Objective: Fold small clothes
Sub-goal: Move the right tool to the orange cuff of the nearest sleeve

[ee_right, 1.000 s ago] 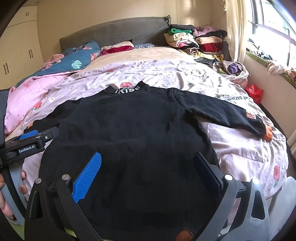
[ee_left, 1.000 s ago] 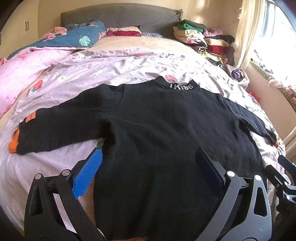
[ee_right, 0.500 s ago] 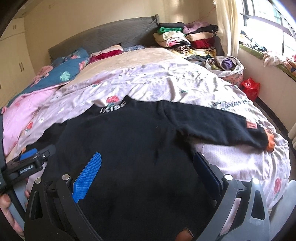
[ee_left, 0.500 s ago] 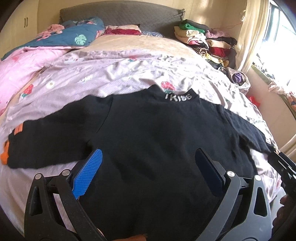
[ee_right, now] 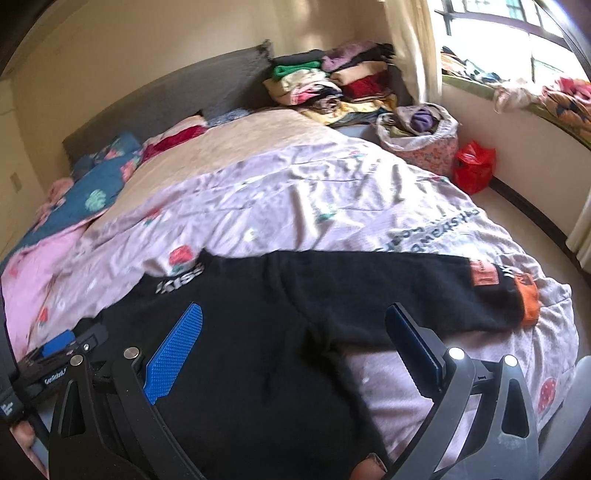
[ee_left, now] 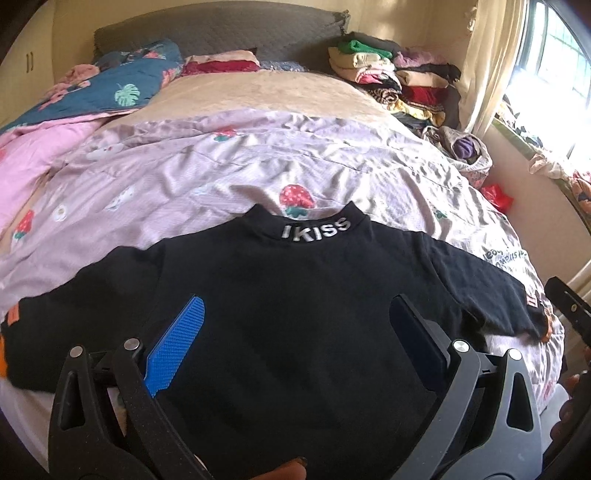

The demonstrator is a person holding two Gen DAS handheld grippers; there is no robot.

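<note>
Swung rightward since a second ago, right gripper (ee_right: 293,345) spread wide over black sweater (ee_right: 258,332); left gripper (ee_left: 295,345) likewise spread, mid-frame above it.

Bright sun comes in through the window (ee_right: 517,48) and glares white. The right view looks a bit blurry. Edges bend round and go dark.

Grey headboard (ee_left: 221,33) against cream wall (ee_right: 110,55) (sunlit window (ee_right: 517,22) at right)

Left tool (ee_left: 295,332), right tool (ee_right: 293,334): black frames, silver screws, blue ribbed pads (ee_right: 175,352)
</note>
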